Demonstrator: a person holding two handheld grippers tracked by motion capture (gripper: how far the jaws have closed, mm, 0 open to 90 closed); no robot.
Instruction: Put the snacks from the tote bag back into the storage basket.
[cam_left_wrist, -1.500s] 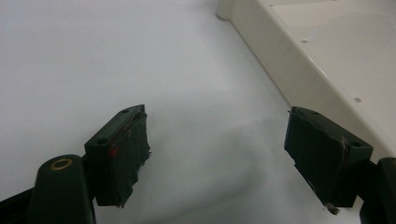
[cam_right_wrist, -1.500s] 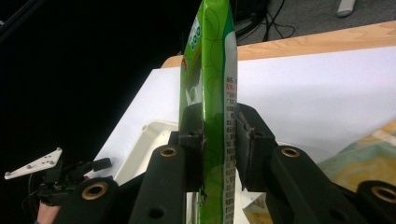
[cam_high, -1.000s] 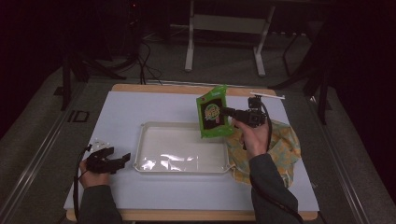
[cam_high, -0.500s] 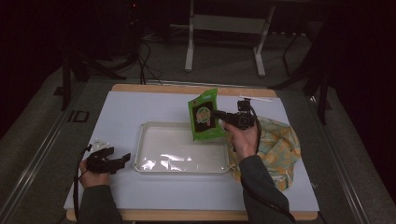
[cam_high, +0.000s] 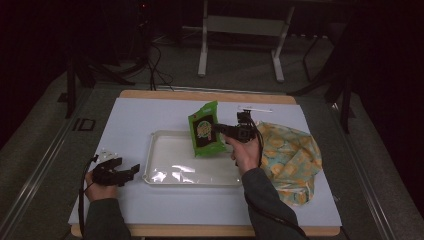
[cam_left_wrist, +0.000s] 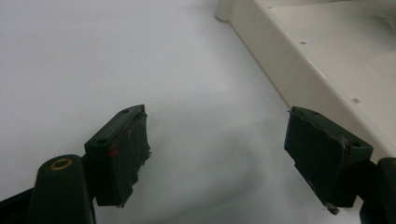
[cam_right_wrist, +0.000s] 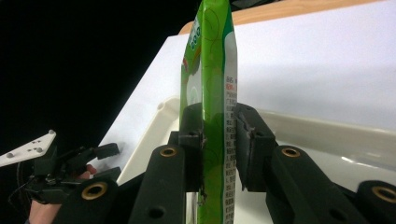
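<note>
Green flat plastic snack pouch held upright over right end of shallow white plastic tray, pinched edge-on in right gripper, jaws clamped tight. Left gripper wide open, empty, resting w/ nothing btwn jaws. Lower pouch flat into tray before releasing.

Overhead light is falling on the white table, leaving the room beyond it sinking into near black. Glare is glinting off the tray around seven o'clock. Close up, the black jaws are blurring slightly (soft shadows are pooling beneath them).
</note>
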